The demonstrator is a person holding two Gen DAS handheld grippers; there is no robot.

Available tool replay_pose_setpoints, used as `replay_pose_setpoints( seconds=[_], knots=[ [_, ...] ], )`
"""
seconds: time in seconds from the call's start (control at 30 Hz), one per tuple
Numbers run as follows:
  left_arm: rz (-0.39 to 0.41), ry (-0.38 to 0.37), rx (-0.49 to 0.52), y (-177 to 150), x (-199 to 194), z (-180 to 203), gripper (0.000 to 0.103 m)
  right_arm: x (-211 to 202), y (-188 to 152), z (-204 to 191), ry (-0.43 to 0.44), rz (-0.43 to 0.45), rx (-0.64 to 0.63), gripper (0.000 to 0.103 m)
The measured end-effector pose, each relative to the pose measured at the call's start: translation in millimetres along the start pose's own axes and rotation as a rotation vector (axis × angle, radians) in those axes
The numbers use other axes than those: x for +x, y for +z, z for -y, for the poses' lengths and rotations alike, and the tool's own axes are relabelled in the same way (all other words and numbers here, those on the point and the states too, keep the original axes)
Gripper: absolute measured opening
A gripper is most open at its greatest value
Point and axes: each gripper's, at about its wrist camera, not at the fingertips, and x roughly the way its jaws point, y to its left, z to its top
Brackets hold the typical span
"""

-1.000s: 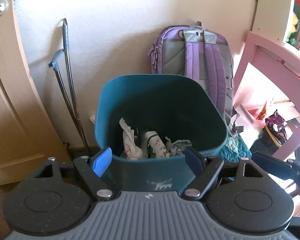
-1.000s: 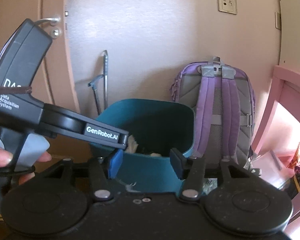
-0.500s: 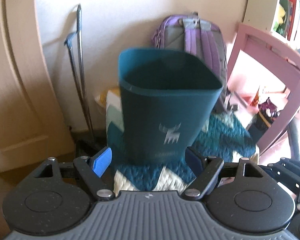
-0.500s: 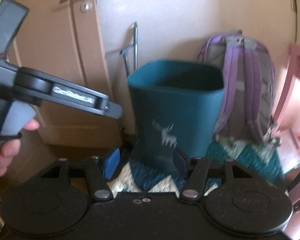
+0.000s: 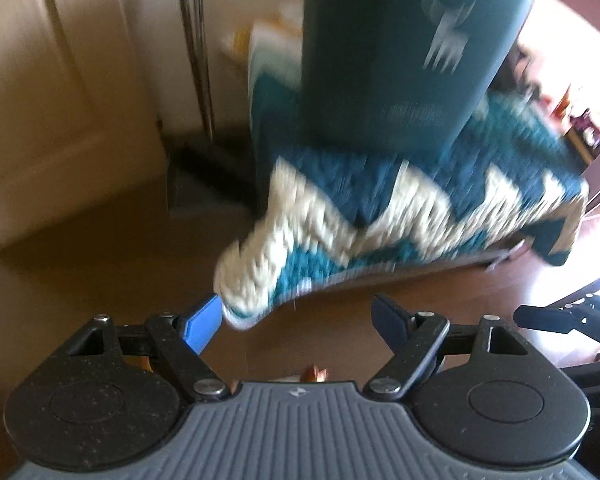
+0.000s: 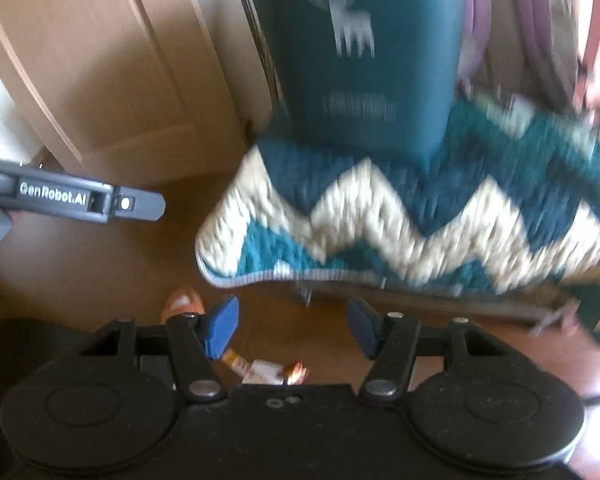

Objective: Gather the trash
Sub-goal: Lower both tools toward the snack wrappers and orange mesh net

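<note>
While both grippers tilt toward the floor, the candy wrapper (image 6: 266, 372) lies just below the right gripper (image 6: 290, 326), long axis left-right across the gap between its fingers, making that hand the nearer. The right jaws have just been opening and hold nothing; the left gripper (image 5: 298, 322) is also wide and empty. The teal bin (image 6: 364, 52) with moose logo stands beyond on the zigzag rug (image 6: 400, 216). "GenRobot.AI" is legible; the bin's text is blurred.
</note>
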Motion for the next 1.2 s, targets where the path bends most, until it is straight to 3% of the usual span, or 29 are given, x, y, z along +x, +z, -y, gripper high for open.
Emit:
replay_pose_setpoints(
  seconds=[0.23, 0.5, 0.63, 0.87, 1.2],
  knots=[
    [-0.224, 0.007, -0.131, -45, 111, -6, 0.082, 98, -37, 22, 0.01, -0.19, 0.073, 0.06],
    [-0.408, 0.055, -0.075, -76, 225, 8, 0.082, 209, -93, 54, 0.003, -0.438, 0.149, 0.059],
    [-0.483, 0.062, -0.065, -88, 273, 10, 0.082, 245, -114, 53, 0.023, -0.492, 0.085, 0.059],
    [-0.564, 0.004, -0.059, -106, 339, 15, 0.082, 304, -157, 26, 0.046, -0.599, -0.128, 0.059],
    [-0.667, 0.031, -0.049, -133, 404, 13, 0.082, 346, -184, 21, 0.024, -0.623, -0.202, 0.059]
  ],
)
